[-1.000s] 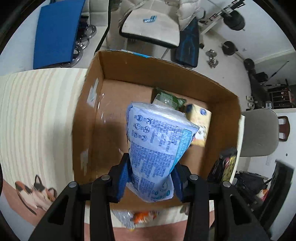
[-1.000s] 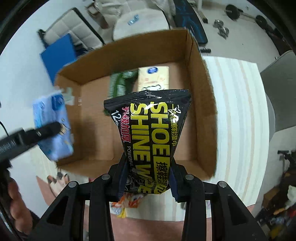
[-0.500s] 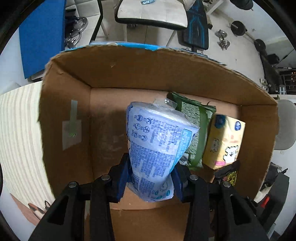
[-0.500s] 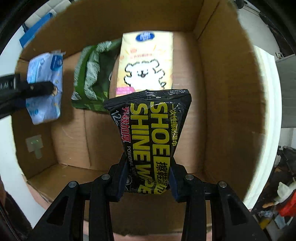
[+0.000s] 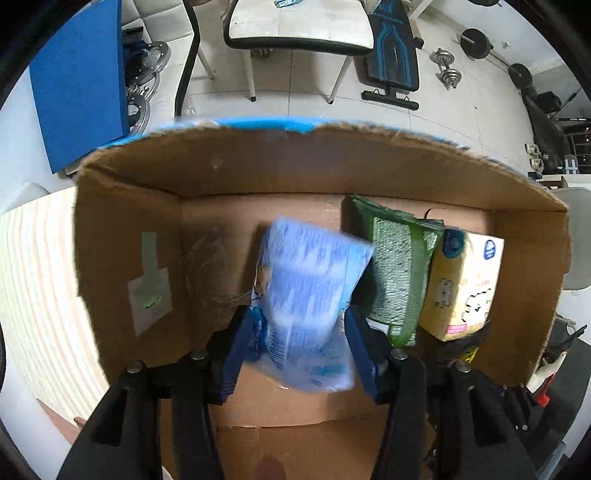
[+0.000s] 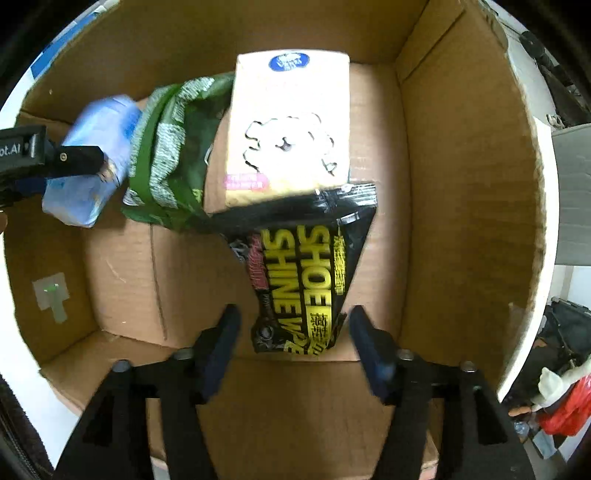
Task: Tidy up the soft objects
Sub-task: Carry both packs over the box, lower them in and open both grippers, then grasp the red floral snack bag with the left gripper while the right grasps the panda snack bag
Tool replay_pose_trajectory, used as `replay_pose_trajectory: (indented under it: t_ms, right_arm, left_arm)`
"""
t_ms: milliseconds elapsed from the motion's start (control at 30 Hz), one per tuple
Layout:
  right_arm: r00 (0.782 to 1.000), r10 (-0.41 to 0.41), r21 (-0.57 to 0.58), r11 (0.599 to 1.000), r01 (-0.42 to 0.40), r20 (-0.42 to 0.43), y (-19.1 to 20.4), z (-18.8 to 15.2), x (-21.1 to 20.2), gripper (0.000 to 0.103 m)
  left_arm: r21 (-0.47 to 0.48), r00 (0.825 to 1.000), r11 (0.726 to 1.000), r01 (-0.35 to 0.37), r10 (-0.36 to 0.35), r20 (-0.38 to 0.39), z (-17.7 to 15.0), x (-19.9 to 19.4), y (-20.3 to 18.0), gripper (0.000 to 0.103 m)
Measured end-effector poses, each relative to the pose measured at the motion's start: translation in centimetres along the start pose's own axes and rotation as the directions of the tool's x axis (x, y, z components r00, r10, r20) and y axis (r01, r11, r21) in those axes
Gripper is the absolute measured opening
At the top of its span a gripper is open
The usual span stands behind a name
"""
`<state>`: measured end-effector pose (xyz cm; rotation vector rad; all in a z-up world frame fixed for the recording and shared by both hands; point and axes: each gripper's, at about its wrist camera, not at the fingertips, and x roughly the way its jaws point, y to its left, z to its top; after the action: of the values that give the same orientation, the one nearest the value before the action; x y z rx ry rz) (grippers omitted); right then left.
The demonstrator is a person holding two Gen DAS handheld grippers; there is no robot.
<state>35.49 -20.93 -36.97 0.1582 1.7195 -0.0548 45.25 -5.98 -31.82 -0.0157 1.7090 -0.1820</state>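
Both grippers are inside an open cardboard box [image 5: 122, 258] [image 6: 461, 184]. My left gripper [image 5: 299, 347] has its jaws spread, and a blurred blue wipes pack [image 5: 306, 306] is dropping from between them, to the left of a green pack [image 5: 397, 273]. The blue pack also shows in the right wrist view [image 6: 88, 166]. My right gripper [image 6: 291, 332] is open, and the black "Shoe Shine Wipes" pack [image 6: 306, 273] falls loose between its fingers. That pack is in front of a yellow tissue pack [image 6: 291, 125] and beside the green pack [image 6: 170, 155].
The yellow tissue pack [image 5: 461, 284] lies at the box's right wall. The box stands on a striped tabletop [image 5: 33, 280]. Beyond it are a white chair [image 5: 299, 26], a blue board [image 5: 77, 77], a weight bench [image 5: 391, 62] and dumbbells [image 5: 447, 72] on the floor.
Both grippers went deeper into the box and opened. The blue pack and the black shoe wipes pack have slipped free and are dropping.
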Motion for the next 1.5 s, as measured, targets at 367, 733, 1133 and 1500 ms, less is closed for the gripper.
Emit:
replay_pose_trajectory:
  t_ms: [367, 733, 1133, 1500]
  right_arm:
    - [0.988, -0.038, -0.03, 0.999, 0.043, 0.149, 0.9, -1.7, -4.9, 0.103]
    - [0.942, -0.07, -0.018, 0.997, 0.081, 0.329, 0.8, -6.6, -11.0, 0.103]
    - [0.89, -0.031, -0.024, 0.999, 0.047, 0.454, 0.1, -13.2, -15.7, 0.103]
    - [0.859, 0.037, -0.054, 0.999, -0.011, 0.511, -0.4, -17.7, -19.3, 0.103]
  left_arm:
    - [-0.012, 0.982, 1.0, -0.023, 0.025, 0.185, -3.3, -5.4, 0.7, 0.102]
    - [0.035, 0.935, 0.995, -0.096, 0.078, 0.346, -12.0, -9.7, -0.9, 0.102]
    - [-0.011, 0.862, 0.992, -0.129, 0.118, 0.494, -20.9, -13.8, -1.5, 0.102]
    - [-0.074, 0.857, 0.995, -0.068, 0.097, 0.506, -25.8, -14.8, -0.9, 0.102]
